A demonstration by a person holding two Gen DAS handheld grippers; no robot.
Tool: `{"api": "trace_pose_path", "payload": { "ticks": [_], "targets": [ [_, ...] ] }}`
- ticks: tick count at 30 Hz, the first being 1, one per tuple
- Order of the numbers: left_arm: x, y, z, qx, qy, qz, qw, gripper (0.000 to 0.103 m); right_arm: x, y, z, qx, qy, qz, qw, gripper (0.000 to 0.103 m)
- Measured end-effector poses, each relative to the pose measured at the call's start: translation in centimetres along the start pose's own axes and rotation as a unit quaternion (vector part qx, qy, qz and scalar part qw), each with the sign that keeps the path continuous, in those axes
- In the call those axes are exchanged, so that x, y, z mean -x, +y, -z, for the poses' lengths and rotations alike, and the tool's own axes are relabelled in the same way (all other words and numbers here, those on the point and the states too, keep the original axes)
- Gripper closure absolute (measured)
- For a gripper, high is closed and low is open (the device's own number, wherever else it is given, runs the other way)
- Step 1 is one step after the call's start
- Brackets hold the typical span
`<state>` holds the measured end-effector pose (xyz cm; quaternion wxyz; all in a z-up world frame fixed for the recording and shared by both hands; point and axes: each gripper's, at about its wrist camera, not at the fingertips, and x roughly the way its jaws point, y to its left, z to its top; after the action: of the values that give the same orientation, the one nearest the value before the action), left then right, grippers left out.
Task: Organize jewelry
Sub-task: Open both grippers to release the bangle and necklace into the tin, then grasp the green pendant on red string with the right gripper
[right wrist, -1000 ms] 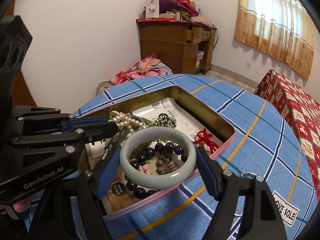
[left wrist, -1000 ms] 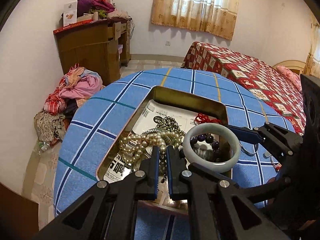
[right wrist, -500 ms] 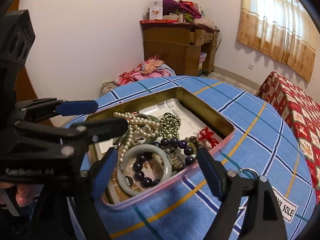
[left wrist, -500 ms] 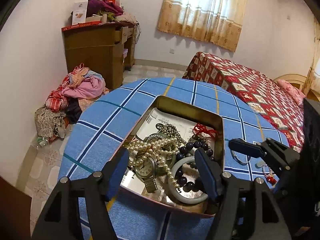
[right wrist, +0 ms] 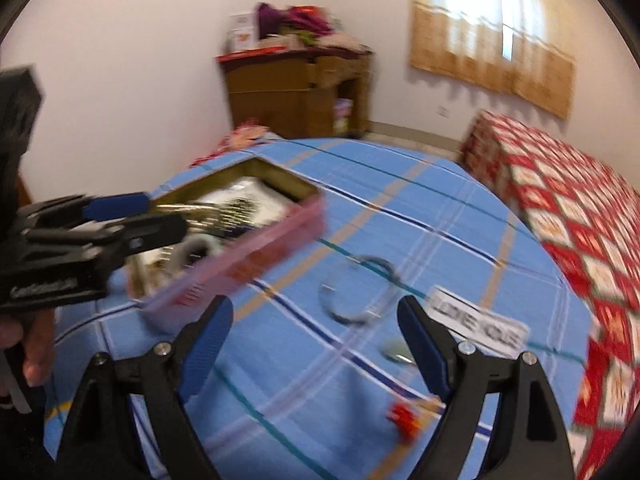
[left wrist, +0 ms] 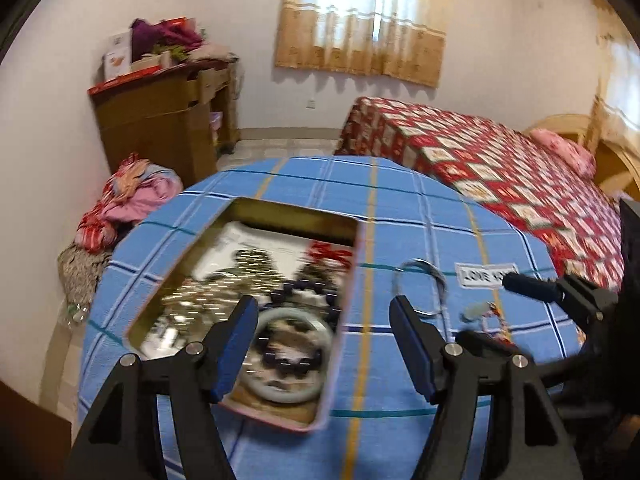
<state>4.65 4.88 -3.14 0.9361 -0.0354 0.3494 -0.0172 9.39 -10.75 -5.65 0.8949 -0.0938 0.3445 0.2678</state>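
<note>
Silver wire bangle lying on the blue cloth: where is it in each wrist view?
Left wrist: silver wire bangle right of centre, on the cloth right of the tin, left of the white label.
Right wrist: bangle near centre, between tin and label.
Shared landmark: the white label.

Plenty of open blue tablecloth (right wrist: 420, 216) far and right; the jewelry tin (right wrist: 236, 248) blocks the left, and a thin wire bangle (right wrist: 356, 292) and small trinkets (right wrist: 404, 420) litter the near middle.
</note>
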Motion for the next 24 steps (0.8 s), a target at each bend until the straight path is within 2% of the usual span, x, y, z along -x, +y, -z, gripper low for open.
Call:
{"api": "trace_pose_path", "payload": {
  "ticks": [5, 8, 11, 19, 21, 22, 23, 24],
  "targets": [
    [-0.9, -3.7, 0.4, -0.044, 0.009, 0.014, 0.9989, 0.035, -0.2, -3.5, 1.1, -0.026, 0.014, 0.069, 0.997, 0.017],
    [-1.9, -5.4, 0.3, -0.066, 0.012, 0.016, 0.9976, 0.035, -0.7, -5.0, 1.7, -0.035, 0.036, 0.085, 0.995, 0.017],
    [-3.1, -6.6, 0.3, -0.088, 0.013, 0.007, 0.9960, 0.035, -1.6, -5.6, 2.0, -0.038, 0.056, 0.075, 0.995, 0.026],
    [-5.0, -6.6, 0.3, -0.083, 0.028, -0.003, 0.9961, 0.035, -3.3, -5.5, 2.5, -0.020, 0.099, 0.043, 0.994, 0.037],
    [-5.2, -6.7, 0.4, -0.081, 0.030, -0.002, 0.9963, 0.035, -3.2, -5.2, 2.6, -0.011, 0.097, 0.040, 0.994, 0.045],
    [-5.3, -6.7, 0.5, -0.081, 0.031, -0.001, 0.9963, 0.035, -3.1, -4.9, 2.7, -0.002, 0.093, 0.038, 0.995, 0.056],
    [-5.3, -6.9, 0.6, -0.082, 0.030, 0.001, 0.9962, 0.035, -3.0, -4.8, 2.8, 0.001, 0.088, 0.038, 0.995, 0.077],
    [-5.2, -7.0, 0.6, -0.083, 0.028, 0.002, 0.9962, 0.035, -2.9, -4.7, 2.9, 0.003, 0.085, 0.047, 0.995, 0.088]
  ]
}}
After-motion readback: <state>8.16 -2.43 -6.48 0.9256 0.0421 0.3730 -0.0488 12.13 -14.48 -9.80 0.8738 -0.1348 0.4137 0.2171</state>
